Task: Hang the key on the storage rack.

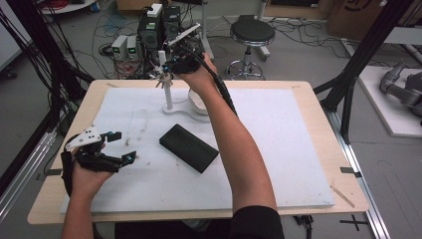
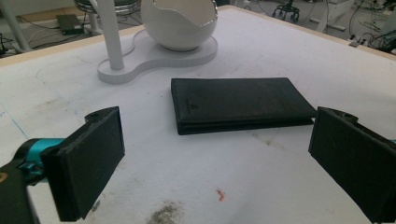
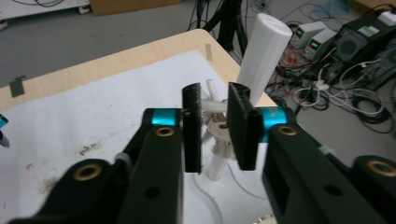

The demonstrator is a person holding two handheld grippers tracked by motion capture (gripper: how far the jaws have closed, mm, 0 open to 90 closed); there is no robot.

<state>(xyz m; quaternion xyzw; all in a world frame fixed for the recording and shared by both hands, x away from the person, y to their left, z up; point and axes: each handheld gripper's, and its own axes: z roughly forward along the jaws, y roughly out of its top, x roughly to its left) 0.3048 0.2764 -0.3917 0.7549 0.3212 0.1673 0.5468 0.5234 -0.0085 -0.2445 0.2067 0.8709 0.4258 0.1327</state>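
Observation:
A white stand (image 1: 167, 97) with a tall post rises at the back of the mat, and a bunch of keys (image 1: 161, 77) hangs from its small pegs. My right gripper (image 1: 169, 67) is up at those pegs. In the right gripper view its jaws (image 3: 215, 93) stand a narrow gap apart, and the keys (image 3: 215, 128) hang in and behind that gap without the pads pressing on them. A black wallet (image 1: 189, 148) lies flat mid-mat. My left gripper (image 1: 124, 146) rests at the left, wide open and empty, facing the wallet (image 2: 238, 102).
A white bowl (image 2: 180, 23) sits on the stand's base, partly behind my right forearm in the high view. The white mat (image 1: 278, 149) covers the wooden table. A thin wooden stick (image 1: 343, 195) lies at the front right. A stool (image 1: 251, 32) and power supplies (image 1: 127, 47) stand beyond the table.

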